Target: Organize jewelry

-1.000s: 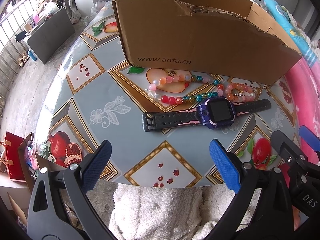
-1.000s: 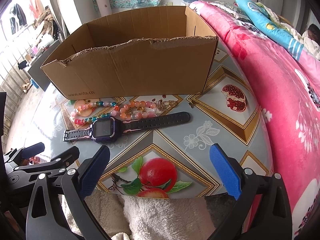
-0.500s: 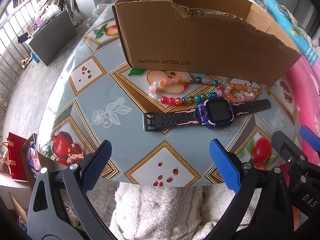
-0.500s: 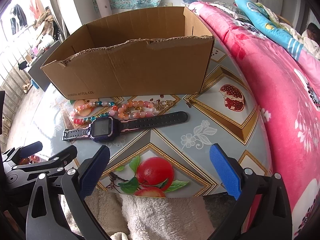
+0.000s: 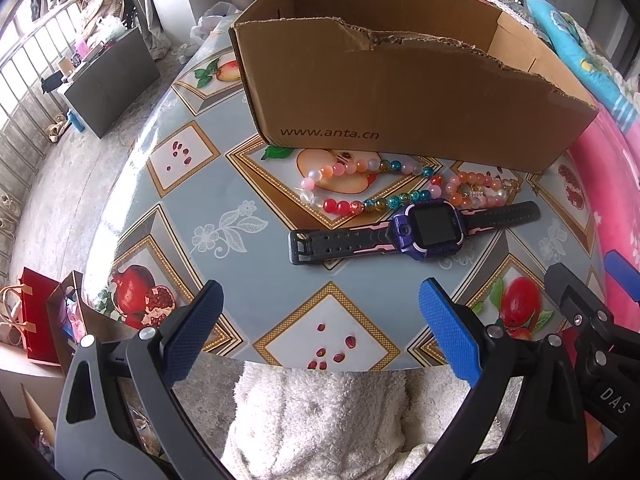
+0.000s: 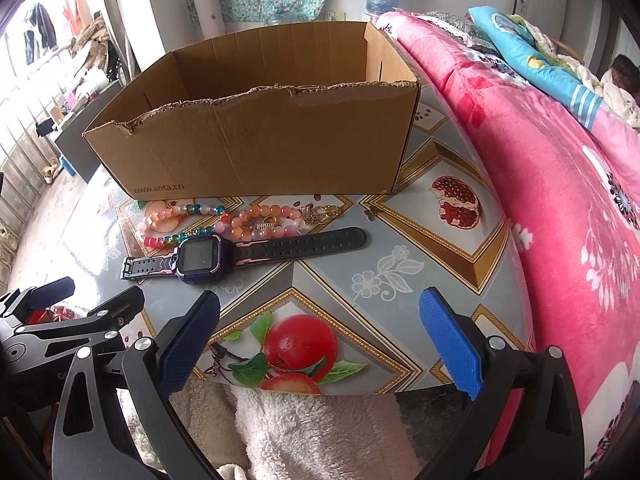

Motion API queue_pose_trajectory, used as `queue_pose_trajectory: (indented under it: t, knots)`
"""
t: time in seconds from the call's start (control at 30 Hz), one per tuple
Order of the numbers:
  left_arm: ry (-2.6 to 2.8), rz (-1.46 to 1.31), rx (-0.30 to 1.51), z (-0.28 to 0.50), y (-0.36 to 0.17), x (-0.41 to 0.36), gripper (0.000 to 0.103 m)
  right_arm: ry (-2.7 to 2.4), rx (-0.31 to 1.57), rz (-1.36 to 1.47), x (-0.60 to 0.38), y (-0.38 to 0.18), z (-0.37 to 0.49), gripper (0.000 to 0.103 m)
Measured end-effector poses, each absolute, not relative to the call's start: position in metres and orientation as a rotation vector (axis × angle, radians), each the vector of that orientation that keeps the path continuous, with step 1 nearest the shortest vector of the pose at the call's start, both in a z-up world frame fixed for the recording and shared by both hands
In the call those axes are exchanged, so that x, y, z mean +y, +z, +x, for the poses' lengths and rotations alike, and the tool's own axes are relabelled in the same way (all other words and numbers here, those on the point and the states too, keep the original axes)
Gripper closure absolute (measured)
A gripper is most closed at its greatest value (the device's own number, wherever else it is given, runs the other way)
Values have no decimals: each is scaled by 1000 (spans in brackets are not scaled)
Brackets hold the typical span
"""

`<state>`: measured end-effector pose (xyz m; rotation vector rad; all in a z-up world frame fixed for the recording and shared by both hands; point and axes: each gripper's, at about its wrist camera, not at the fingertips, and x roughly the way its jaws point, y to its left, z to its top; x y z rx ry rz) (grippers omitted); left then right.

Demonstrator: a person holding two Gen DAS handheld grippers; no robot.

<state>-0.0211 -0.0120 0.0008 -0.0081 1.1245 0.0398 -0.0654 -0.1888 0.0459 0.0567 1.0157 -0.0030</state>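
Note:
A purple smartwatch with a black strap lies flat on the table; it also shows in the right wrist view. Behind it lie a multicoloured bead bracelet and a smaller pink-orange bead bracelet, seen too in the right wrist view. An open cardboard box stands behind them, also in the right wrist view. My left gripper is open and empty, near the table's front edge. My right gripper is open and empty, to the right of the left one.
The round table has a fruit-patterned cover. A white fluffy cloth lies below its front edge. A pink bedspread borders the table on the right. Bags stand on the floor at left.
Both grippers have drifted slightly, with the box and jewelry sitting a little lower in view. Nothing was grasped or moved.

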Motion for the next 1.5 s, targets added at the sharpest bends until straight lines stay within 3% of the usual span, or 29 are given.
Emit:
queue_pose_trajectory:
  t: [1.13, 1.27, 1.43, 1.5]
  knots:
    - [73, 34, 1021, -39, 25, -7, 8, 100, 822, 80, -199, 81, -87, 6]
    - [72, 23, 985, -36, 16, 16, 8, 162, 829, 98, -192, 79, -79, 15]
    - [-102, -193, 846, -41, 16, 53, 8, 256, 883, 120, -176, 63, -61, 30]
    - [-140, -238, 873, -35, 13, 61, 8, 288, 907, 119, -168, 57, -53, 36]
